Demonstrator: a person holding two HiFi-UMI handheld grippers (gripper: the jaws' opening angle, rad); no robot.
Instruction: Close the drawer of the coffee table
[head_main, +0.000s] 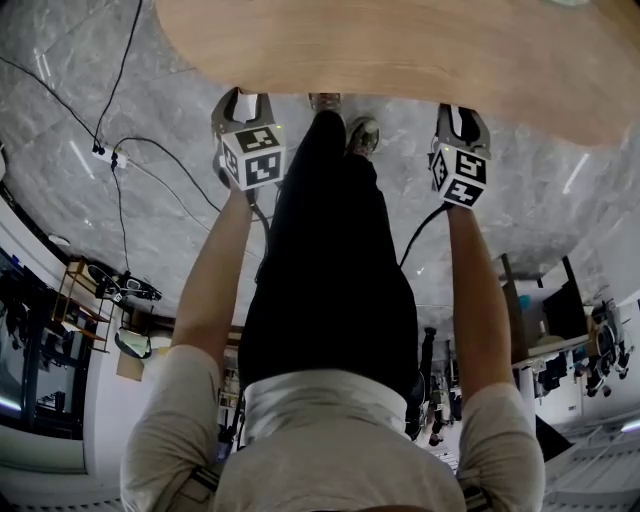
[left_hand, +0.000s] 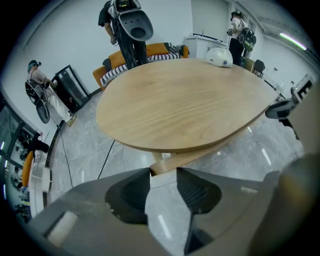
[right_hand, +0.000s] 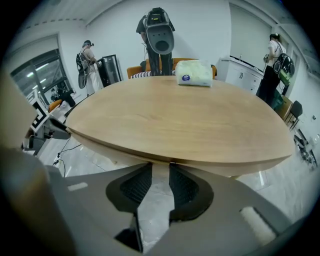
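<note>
My left hand-held gripper (left_hand: 163, 171) and right hand-held gripper (right_hand: 160, 166), jaws apart and empty at lower centre, sit near the drawer (left_hand: 192, 156), seemingly jutting under the counter (left_hand: 185, 105); an uneven push could skew and jam it.

Both arms reach down, left gripper (head_main: 247, 100) and right gripper (head_main: 462, 112) empty, jaws slightly apart.

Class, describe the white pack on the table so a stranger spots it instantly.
Start at the large oval light-wood tabletop. At its far edge, before the orange sofa, lies the soft white pack. It alone sits on the table, with a small blue round label.
</note>
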